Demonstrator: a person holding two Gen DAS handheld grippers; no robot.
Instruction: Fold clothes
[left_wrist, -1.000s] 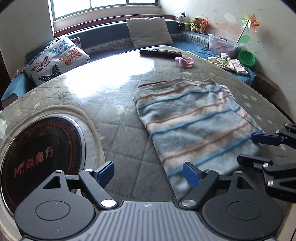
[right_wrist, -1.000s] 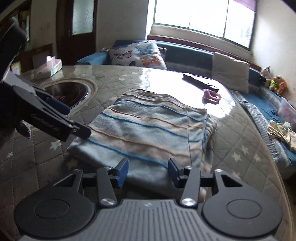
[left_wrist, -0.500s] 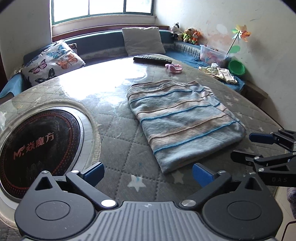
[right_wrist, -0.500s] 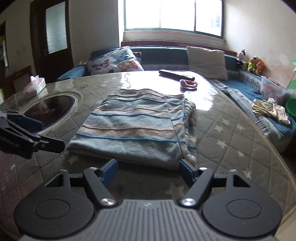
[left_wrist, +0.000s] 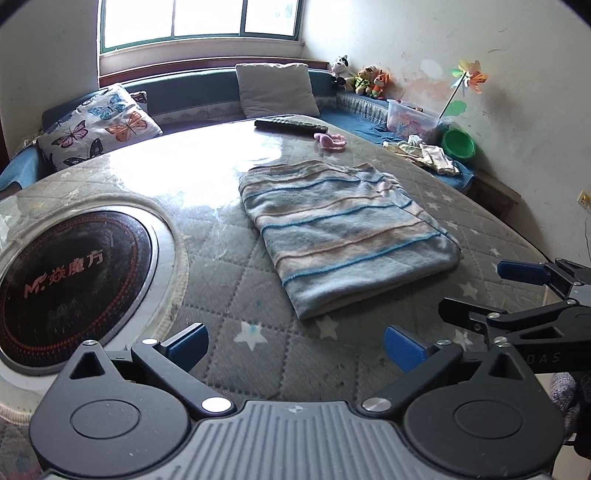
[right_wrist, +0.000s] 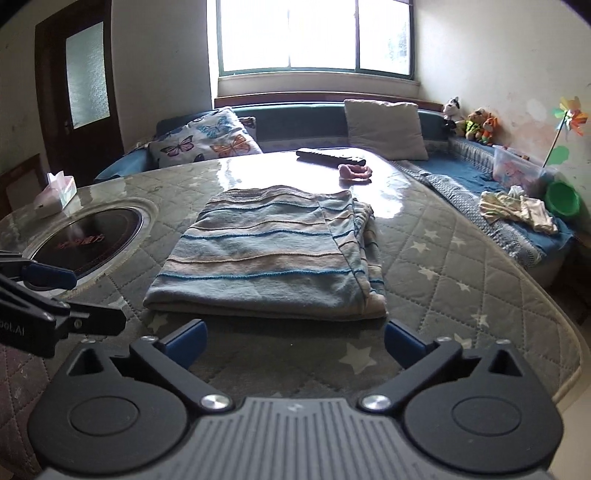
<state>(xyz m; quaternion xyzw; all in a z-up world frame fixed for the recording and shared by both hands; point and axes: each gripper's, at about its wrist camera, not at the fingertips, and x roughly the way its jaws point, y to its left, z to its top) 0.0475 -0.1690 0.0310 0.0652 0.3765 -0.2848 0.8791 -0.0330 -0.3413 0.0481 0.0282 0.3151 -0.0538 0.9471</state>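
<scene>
Currently: round table (left_wrist: 221, 266) with a quilted star-print cover under glass fills both views, a dark induction plate (left_wrist: 70, 284) set into it on the left side. Behind it a blue bench sofa (right_wrist: 306, 125) runs under the window, carrying a butterfly cushion (left_wrist: 99, 133) and a plain grey cushion (right_wrist: 384, 127). Folded striped blanket (right_wrist: 273, 254) lies flat near the table's middle, a neat rectangle with layered edges stacked on its right side in the right wrist view; nothing touching it. Left gripper (left_wrist: 295, 341) sits above the near table edge, fingers spread wide, nothing between them, short of the blanket's near corner. Right gripper (right_wrist: 293, 338) also spread wide and empty, just in front of the blanket's near edge, not touching. Each gripper shows at the edge of the other's view. Beyond the blanket: black remote (left_wrist: 291, 125) and a small pink item (left_wrist: 330, 139), apart from the blanket. Loose clothes pile (right_wrist: 517, 210) on the sofa, right side, beside a green bowl (right_wrist: 563, 199). Tissue box (right_wrist: 59, 192) on the table's far left.
</scene>
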